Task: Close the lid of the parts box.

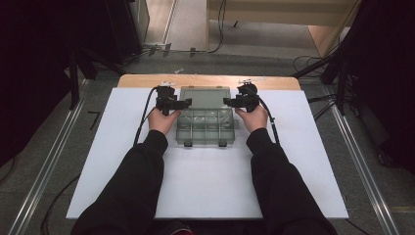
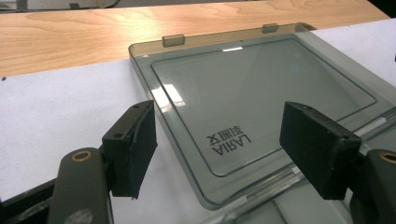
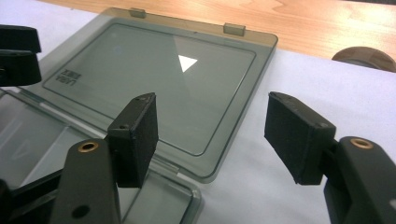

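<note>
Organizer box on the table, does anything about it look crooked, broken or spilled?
Nothing stands out. The clear organizer box sits square on the white board, its lid folded flat open behind it, hinges and latches intact. The compartments look empty, with nothing spilled around them. The left gripper and right gripper flank it with open jaws.

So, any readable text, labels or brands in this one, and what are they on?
"LARIA": printed on the open lid of the clear compartment box, upside down in the left gripper view.
Small characters beside it on the lid: too blurred to read.
Same print in the right gripper view: too small to read.
</note>
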Motion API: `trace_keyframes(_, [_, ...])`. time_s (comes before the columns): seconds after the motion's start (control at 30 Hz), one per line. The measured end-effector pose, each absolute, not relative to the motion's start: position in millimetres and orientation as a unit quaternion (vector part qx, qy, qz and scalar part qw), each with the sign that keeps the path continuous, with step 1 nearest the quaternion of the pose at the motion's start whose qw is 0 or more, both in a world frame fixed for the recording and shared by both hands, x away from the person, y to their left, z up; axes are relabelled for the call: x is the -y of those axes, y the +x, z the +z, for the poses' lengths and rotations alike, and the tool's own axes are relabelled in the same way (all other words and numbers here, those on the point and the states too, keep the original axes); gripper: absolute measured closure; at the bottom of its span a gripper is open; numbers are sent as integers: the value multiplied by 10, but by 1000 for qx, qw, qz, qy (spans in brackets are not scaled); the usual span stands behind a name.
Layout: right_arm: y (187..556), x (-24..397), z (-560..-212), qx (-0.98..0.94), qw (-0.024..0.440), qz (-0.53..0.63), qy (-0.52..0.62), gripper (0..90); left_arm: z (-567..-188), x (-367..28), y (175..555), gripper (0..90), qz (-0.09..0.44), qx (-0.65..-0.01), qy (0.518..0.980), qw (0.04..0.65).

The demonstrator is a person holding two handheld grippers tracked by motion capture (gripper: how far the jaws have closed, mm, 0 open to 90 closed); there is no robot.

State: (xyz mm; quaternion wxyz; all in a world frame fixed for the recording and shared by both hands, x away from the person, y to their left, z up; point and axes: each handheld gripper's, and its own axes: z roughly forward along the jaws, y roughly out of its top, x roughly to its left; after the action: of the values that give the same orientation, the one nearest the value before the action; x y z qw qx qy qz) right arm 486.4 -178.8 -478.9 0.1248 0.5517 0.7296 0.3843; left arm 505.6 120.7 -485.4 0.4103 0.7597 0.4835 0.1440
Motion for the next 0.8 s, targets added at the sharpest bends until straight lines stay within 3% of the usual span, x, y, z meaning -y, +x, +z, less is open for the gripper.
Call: trace_keyframes(0.8, [4979,1689,-5034,-729,118,364,568,318,-5035,-1130,5118,277,139,-496,756,404])
